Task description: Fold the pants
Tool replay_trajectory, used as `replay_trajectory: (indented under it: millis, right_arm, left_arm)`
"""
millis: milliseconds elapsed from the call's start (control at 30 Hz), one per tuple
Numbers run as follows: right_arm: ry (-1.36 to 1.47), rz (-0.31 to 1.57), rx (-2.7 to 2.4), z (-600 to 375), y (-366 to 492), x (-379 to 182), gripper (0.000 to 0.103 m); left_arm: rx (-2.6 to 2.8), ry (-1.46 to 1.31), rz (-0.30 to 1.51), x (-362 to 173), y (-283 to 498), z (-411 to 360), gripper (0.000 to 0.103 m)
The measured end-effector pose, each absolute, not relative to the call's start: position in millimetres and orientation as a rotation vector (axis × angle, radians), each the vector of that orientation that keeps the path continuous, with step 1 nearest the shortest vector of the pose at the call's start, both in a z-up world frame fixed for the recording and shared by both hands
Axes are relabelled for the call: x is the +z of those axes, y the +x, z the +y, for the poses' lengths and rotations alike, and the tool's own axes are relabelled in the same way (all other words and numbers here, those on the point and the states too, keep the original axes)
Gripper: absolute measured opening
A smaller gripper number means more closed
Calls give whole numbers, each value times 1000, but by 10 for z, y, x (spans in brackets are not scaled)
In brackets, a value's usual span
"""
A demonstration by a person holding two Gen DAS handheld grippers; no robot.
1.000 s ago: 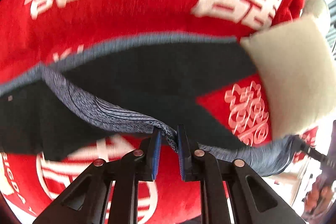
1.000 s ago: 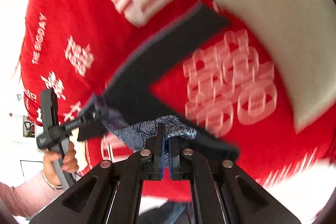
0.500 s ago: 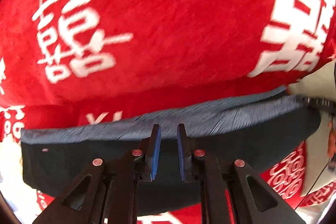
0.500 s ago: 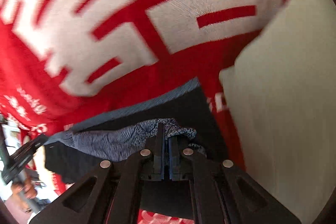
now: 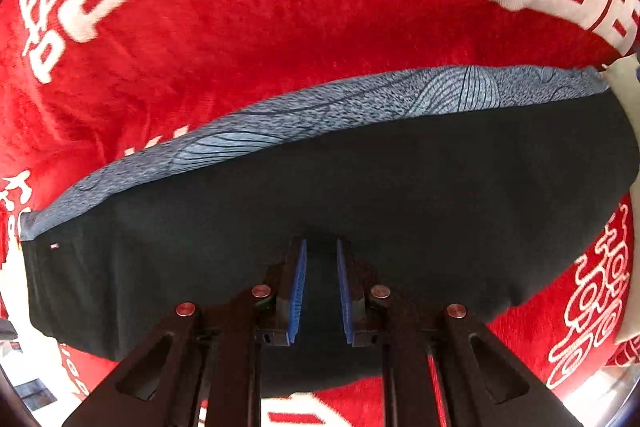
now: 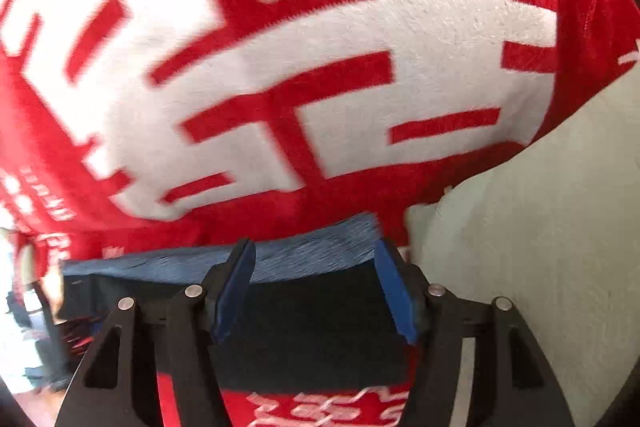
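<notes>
Pants [image 5: 360, 211] folded flat on red blanket [image 5: 280, 27], across centre and lower frame. Left hand-held gripper [image 5: 320, 291] slightly spread, right hand-held gripper [image 6: 316, 291] wide apart, both empty above dark cloth. Likely risk: fingers snagging on withdrawal, dragging the fold askew.

Bright, even daylight in both views, colours saturated. Strong fisheye bulge, with black vignette at every corner. Left wrist view sharp at centre: weave of the pants [image 5: 360, 211] and nap of the red blanket [image 5: 280, 27] crisp, softening toward the rim. Blown-out white glare at lower left and lower right edges. Right wrist view smeared by motion blur, white characters on the blanket [image 6: 280, 27] streaked; overexposed patch at far left edge.
</notes>
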State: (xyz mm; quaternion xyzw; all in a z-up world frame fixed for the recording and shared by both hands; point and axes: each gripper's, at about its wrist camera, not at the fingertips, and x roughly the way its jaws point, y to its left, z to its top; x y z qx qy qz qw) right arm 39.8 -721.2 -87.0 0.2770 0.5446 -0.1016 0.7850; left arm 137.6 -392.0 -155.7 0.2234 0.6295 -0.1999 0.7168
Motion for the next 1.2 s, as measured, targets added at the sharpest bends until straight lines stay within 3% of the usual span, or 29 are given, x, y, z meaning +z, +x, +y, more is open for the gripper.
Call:
replay_trajectory:
  millis: [67,233,367,667,833,1000,1067,1100,1200]
  right_arm:
    - [565,1235,-170,-6993,404,-982,46]
    - [479,1394,-175,-6614,508,-1728,44]
    - [415,1331,-250,-6645,668,-1807,39]
    - [471,1293,-176,-6195,563,-1506,42]
    - [439,1306,-97,-5581,728,-1676,42]
    - [431,1326,-152,-5454,844,-2000,43]
    - [461,1328,-202,-5436,889,-1985,48]
    - [468,1334,-224,-5496,828,-1937,58]
    - [526,1294,-192,-5290,726,-1752,60]
  left_arm:
    - [-431,502,1384,-1626,1384,-3970,17]
    - [-412,501,1341,-1673,1474,-4070,17]
    - [-402,490,1342,-1663,1600,-4110,17]
    - [-241,407,1333,-1428,2078,-3364,17]
    - [-203,393,1375,-1721,2360,-3059,17]
    - [-207,396,1288,-1860,2595,-3116,17]
    - [-216,381,1302,-1869,2676,-3088,17]
    - [-223,360,1314,-1855,2733,-3028,17]
    - [-260,386,1300,-1671,2719,-2791,17]
